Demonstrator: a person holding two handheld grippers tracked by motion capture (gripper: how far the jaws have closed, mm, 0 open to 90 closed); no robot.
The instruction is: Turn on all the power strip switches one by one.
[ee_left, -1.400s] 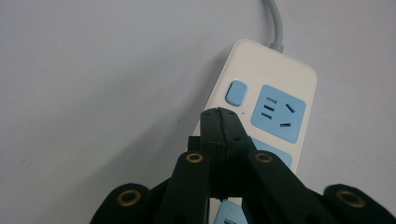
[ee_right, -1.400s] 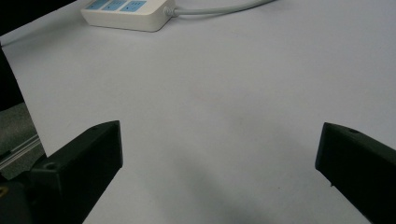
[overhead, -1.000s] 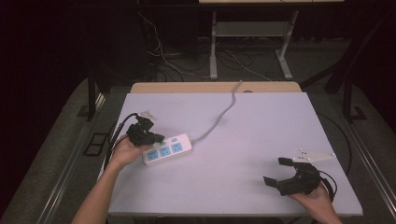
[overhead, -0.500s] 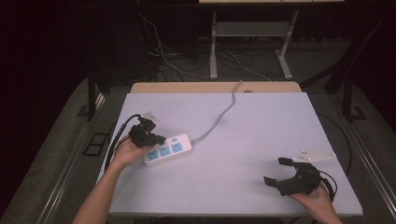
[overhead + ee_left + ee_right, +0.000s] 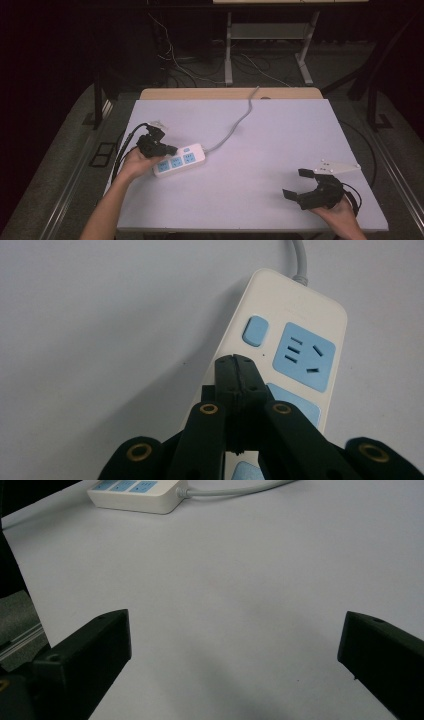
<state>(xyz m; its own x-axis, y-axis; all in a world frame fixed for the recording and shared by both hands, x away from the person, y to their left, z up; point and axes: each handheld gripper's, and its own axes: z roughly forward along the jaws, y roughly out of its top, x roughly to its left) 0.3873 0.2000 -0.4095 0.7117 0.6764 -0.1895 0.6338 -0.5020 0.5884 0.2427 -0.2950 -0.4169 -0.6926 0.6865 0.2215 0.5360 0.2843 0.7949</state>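
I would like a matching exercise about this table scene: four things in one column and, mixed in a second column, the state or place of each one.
Things
1. left gripper
2. right gripper
3. power strip
4. grey cable

States or places
A. runs from the strip to the far table edge
B. jaws wide apart, above bare table
C. jaws closed together, over the strip
D. lies flat on the table, blue sockets facing up

Pairs: 1-C, 2-B, 3-D, 4-A

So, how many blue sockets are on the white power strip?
3, in a row along the power strip at the table's left. In the left gripper view the shut left tongs cover part of the row.
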